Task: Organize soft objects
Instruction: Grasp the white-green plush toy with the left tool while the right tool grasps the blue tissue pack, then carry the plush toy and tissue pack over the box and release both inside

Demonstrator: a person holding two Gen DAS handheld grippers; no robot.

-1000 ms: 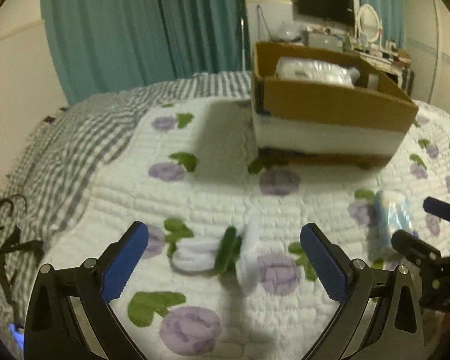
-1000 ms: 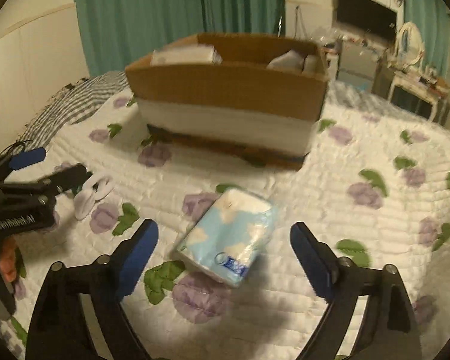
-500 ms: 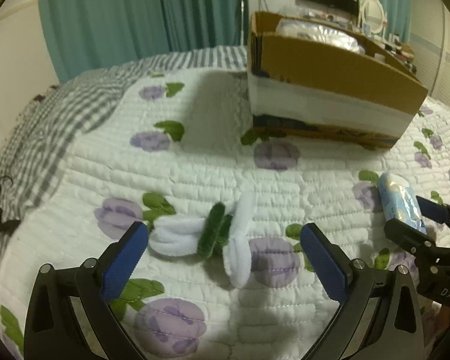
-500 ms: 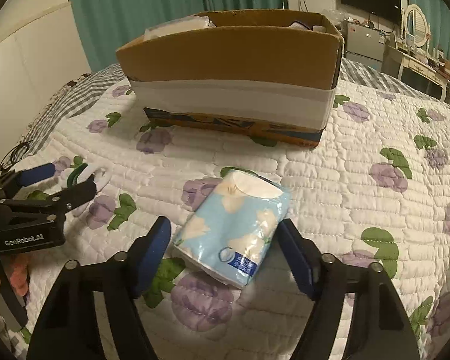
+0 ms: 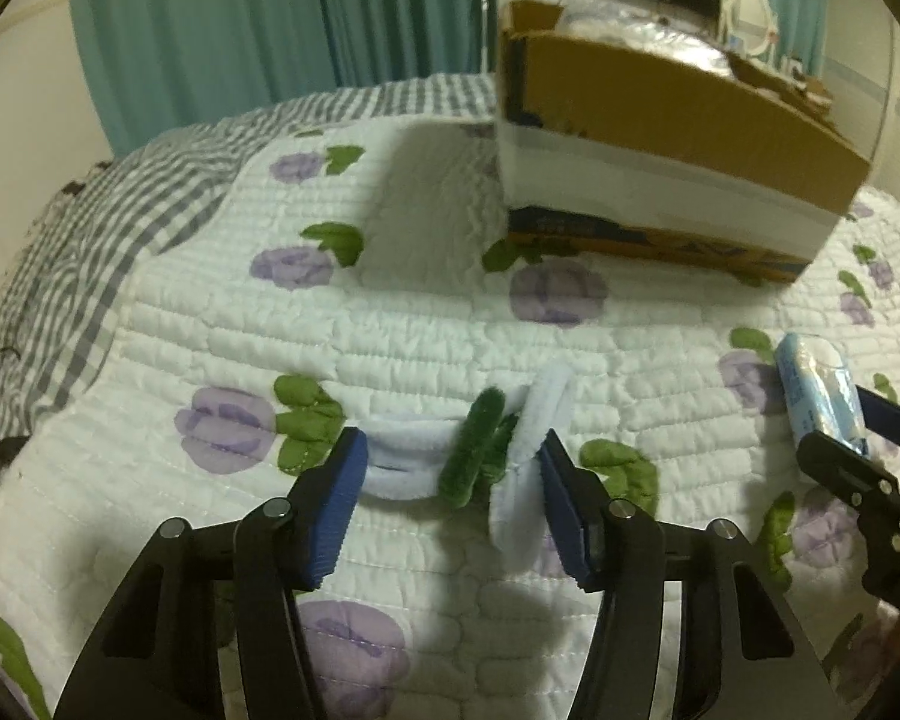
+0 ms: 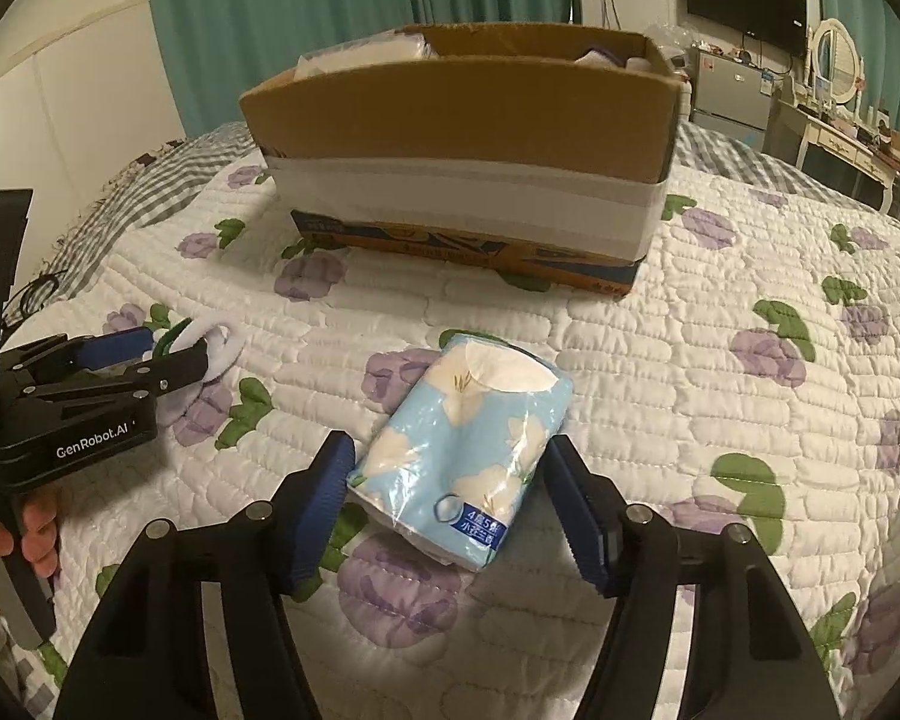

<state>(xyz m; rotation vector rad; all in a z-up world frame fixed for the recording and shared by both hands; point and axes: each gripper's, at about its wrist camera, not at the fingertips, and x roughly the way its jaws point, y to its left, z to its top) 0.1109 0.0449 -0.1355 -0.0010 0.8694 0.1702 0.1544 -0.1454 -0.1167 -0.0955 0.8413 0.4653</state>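
The cardboard box [image 6: 462, 138] is the biggest thing, sitting in the upper middle of the right wrist view on the flowery quilt [image 6: 720, 324]. It already has soft things inside, so it looks like the place to put more.

The tissue pack [image 6: 468, 450] lies in the lower middle of that view. It looks light and squashy, and its plastic wrap may be slippery. The right gripper [image 6: 450, 495] has 1 jaw on each long side of it and the jaws are closing, with the pads touching or nearly touching the wrap. Holding it across the middle seems best.

The fuzzy white and green loops [image 5: 480, 450] are smallest, in the lower middle of the left wrist view. They look very light and floppy. The left gripper [image 5: 450, 504] is closing around them, and both pads seem to touch the fuzz.

The way to the box looks open. Only its tall wall stands in the way, so each thing must go up and over.
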